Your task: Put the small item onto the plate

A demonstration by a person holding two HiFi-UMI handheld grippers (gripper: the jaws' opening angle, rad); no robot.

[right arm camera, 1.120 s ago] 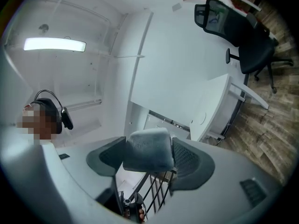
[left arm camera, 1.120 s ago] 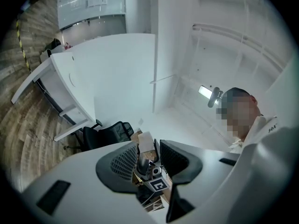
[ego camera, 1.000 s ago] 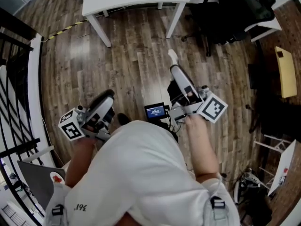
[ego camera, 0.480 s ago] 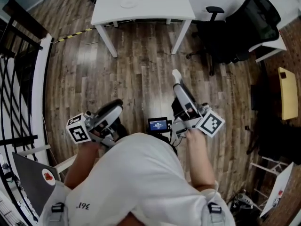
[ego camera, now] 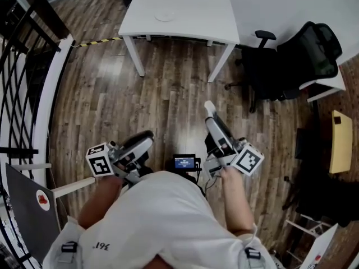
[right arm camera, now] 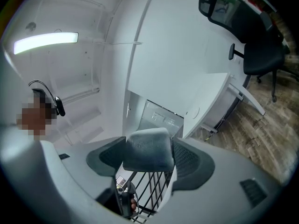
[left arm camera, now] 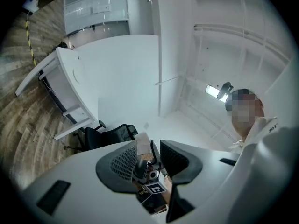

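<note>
change: the white rectangular table (ego camera: pixel 188 27) carrying the flat round white plate (ego camera: pixel 164 17) sat cut off at the top edge of the head view a second ago. It's now fully in frame and closer. Both grippers have come forward with the person.
meaning: looks like the carry/approach leg. Nothing placed yet and the plate is bare.
right gripper (ego camera: pixel 210 112): jaws stand wide, clamped on the small pale grey rounded block (right arm camera: pixel 147 148). Pads bear on both flanks and the block fills the gap out to the tips. Width hasn't changed over the last second, so the grip looks stable.
left gripper (left arm camera: pixel 155 148): jaws part-open with a narrow gap and nothing gripped. Only the right gripper's square-marker cube (left arm camera: pixel 156 189) shows through the gap.
block location: between the right jaws, in the air, not on the plate.
plate vs jaws: well ahead of both tips, with brown wood-plank floor (ego camera: pixel 168 88) between. It sits a bit left of the right jaws' line.
next (my guess): close the distance, bring the right jaws over the plate, then open.
</note>
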